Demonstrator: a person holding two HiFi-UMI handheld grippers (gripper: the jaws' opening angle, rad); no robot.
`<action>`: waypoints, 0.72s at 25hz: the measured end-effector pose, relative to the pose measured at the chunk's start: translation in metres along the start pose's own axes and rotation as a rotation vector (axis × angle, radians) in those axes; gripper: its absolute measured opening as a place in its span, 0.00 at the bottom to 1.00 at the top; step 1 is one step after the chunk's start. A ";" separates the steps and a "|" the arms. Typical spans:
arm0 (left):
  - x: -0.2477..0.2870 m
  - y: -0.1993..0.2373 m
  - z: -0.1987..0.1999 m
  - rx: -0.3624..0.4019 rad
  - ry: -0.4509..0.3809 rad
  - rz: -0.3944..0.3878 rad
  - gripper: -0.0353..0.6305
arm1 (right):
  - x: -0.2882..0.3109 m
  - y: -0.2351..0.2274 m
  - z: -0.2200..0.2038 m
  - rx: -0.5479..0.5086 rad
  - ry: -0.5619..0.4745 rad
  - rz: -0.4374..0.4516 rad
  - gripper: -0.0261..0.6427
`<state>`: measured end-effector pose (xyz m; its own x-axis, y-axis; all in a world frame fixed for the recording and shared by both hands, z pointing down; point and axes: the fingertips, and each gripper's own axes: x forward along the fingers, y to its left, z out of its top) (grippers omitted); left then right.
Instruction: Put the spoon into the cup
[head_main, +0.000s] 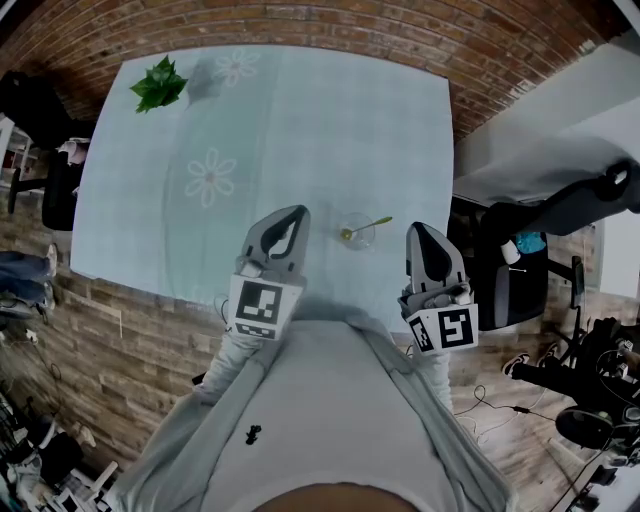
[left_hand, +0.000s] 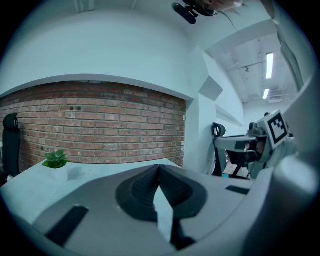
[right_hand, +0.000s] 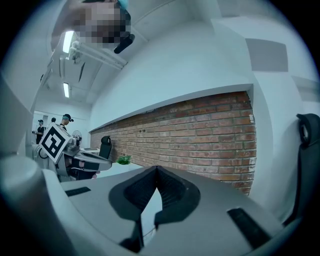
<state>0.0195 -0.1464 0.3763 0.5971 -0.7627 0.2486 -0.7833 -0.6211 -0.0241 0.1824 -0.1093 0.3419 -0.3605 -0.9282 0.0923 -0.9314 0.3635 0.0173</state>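
Note:
A small clear cup (head_main: 356, 236) stands on the pale flowered tablecloth (head_main: 300, 110) near the table's front edge. A yellow-green spoon (head_main: 375, 223) rests in it, its handle leaning out to the right. My left gripper (head_main: 296, 212) hangs just left of the cup, its jaws closed tip to tip with nothing between them (left_hand: 159, 167). My right gripper (head_main: 417, 230) is just right of the cup, also shut and empty (right_hand: 157, 168). Neither gripper touches the cup or the spoon. Both gripper views look level over the table; the cup is hidden in them.
A small green plant (head_main: 158, 85) sits at the table's far left corner, also seen as the plant (left_hand: 56, 160) in the left gripper view. A brick wall (left_hand: 100, 125) stands behind the table. A black office chair (head_main: 505, 275) and a white desk (head_main: 560, 140) are to the right.

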 end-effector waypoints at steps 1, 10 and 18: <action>0.000 0.000 -0.001 0.000 0.002 -0.001 0.08 | 0.000 0.000 0.000 0.001 -0.001 -0.001 0.06; 0.004 0.002 -0.003 0.001 0.012 0.001 0.08 | 0.003 -0.006 -0.002 0.012 -0.004 -0.017 0.06; 0.006 0.002 -0.006 -0.006 0.019 0.002 0.08 | 0.003 -0.006 -0.007 0.015 0.011 -0.020 0.06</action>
<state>0.0205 -0.1512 0.3836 0.5920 -0.7604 0.2670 -0.7856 -0.6184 -0.0193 0.1868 -0.1139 0.3495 -0.3415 -0.9342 0.1029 -0.9391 0.3437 0.0038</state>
